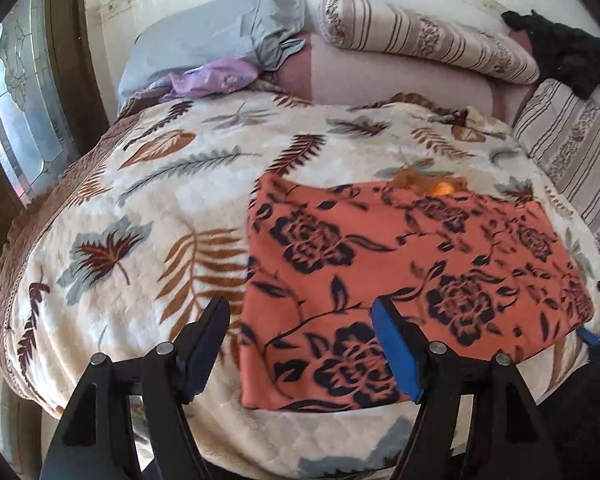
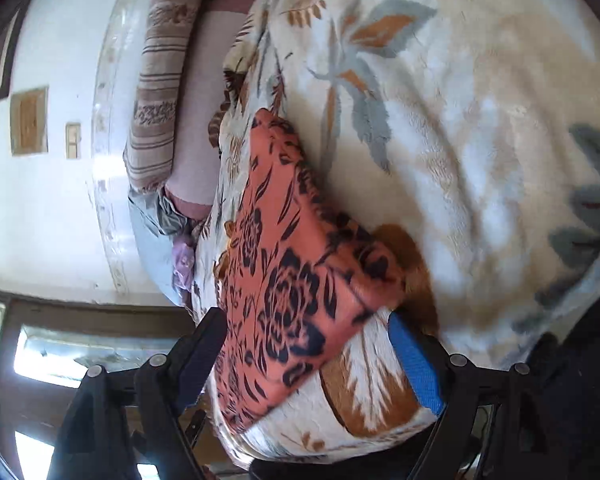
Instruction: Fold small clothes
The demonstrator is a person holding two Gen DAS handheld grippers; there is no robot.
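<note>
Jaws of both grippers gape wide, holding nothing. Left gripper (image 1: 300, 320) hovers over near-left corner of orange floral garment (image 1: 400, 272), lying folded flat on leaf-print blanket (image 1: 140, 208) atop bed. Right gripper (image 2: 308, 332) straddles garment's near-right corner w/o contact. Bare blanket spreads left; striped pillows (image 1: 428, 36) at rear.

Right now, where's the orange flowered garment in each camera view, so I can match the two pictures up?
Left wrist view: the orange flowered garment lies flat at lower right of centre, on the leaf-print blanket, just past the open left gripper.
Right wrist view: the garment runs diagonally through the centre, reaching between the open jaws of the right gripper.
Shared landmark: the striped bolster against the wall.
</note>
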